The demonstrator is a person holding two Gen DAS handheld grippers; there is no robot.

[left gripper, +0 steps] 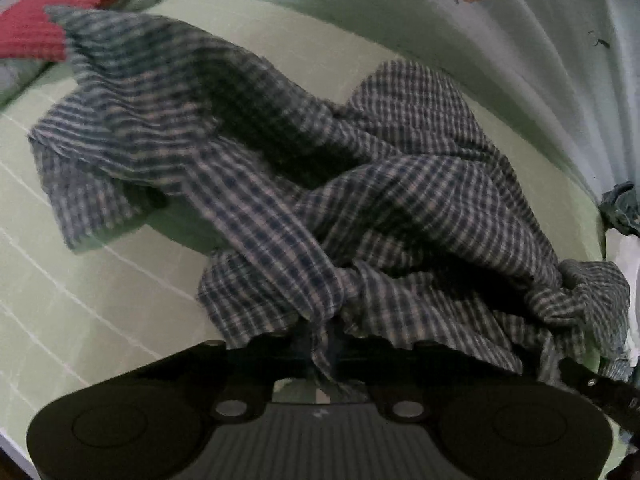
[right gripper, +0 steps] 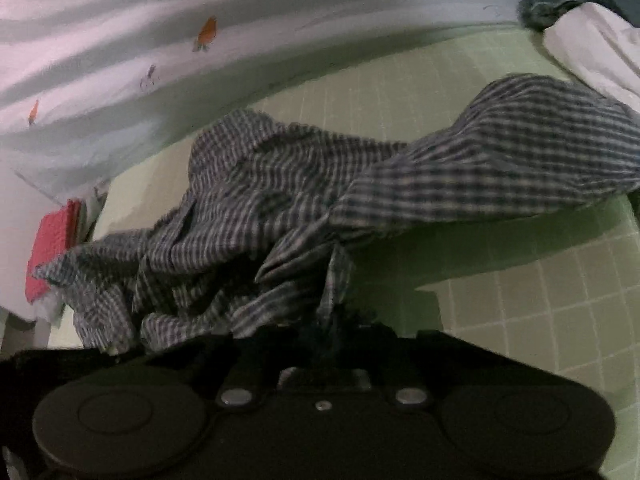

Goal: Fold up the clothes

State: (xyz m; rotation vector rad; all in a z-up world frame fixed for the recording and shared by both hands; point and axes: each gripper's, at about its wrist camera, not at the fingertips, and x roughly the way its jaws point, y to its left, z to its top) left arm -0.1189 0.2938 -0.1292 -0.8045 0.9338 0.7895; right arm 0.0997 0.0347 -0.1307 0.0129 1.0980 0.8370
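Left wrist view, garment: a blue-and-white checked shirt (left gripper: 320, 184) is seen crumpled on a pale green gridded mat (left gripper: 80, 300), unfolded, with a bunched edge drawn down toward the camera.
Left wrist view, gripper: the left gripper (left gripper: 326, 354) is closed tight on a gathered pinch of the checked cloth; the fabric is seen trapped between the jaws.
Left wrist view, likely reason: the pinch is judged to be taken so that the shirt can be lifted and spread before folding.
Left wrist view, long axis: the shirt is stretched roughly from the upper left, by a red knitted cloth (left gripper: 52, 12), to the lower right.
Left wrist view, surroundings: a pale curtain with small orange motifs (left gripper: 500, 20) hangs behind the mat.
Right wrist view, gripper: the right gripper (right gripper: 334, 330) is likewise clamped on a twisted fold of the same shirt (right gripper: 260, 208).
Right wrist view, long axis: cloth is spread from the lower left to a raised, blurred lobe at the upper right.
Right wrist view, likely reason: two separate holds are judged to allow the garment to be pulled open.
Right wrist view, surroundings: a white garment (right gripper: 596, 48) lies at the mat's far corner.
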